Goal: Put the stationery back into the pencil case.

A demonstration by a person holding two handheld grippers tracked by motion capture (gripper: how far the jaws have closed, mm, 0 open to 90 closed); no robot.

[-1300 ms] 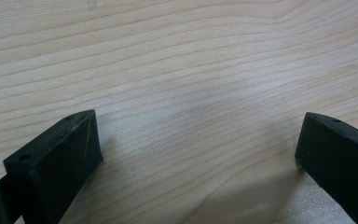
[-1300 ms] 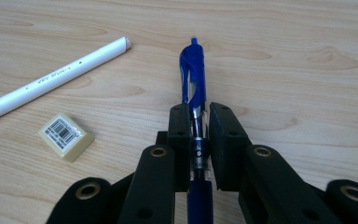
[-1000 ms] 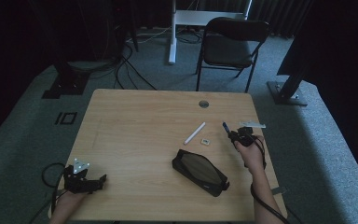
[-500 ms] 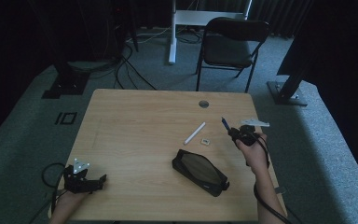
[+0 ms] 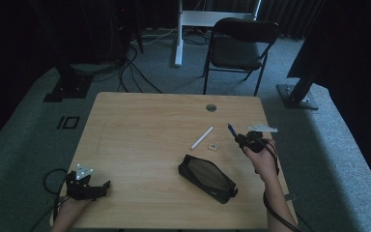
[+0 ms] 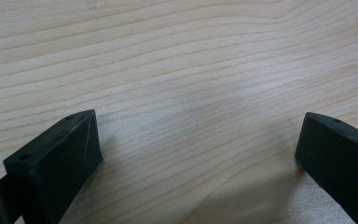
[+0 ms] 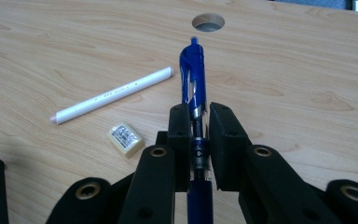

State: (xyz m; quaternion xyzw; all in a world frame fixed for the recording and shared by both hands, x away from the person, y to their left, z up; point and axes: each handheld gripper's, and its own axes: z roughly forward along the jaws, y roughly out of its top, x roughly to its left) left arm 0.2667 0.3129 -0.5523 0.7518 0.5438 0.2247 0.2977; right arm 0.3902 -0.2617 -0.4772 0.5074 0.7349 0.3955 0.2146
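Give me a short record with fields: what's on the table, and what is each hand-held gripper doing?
held item: blue pen, clamped between the jaws of the right hand-held gripper
left hand-held gripper: open, nothing between its jaws, over bare wood
lying on table: white pencil, small eraser, black pencil case
pencil case: nearest the person, apart from both grippers
table feature: round hole near the far edge

A recording studio or lab space is suggested. A bare wooden table (image 5: 140, 145) with a cable hole (image 5: 211, 107) is set on grey carpet (image 5: 24, 145) and ringed by black curtains (image 5: 357, 58). Cables (image 5: 125, 72) are strewn across the floor between stand bases (image 5: 297, 94), and a folding chair (image 5: 239, 48) is placed behind the table.
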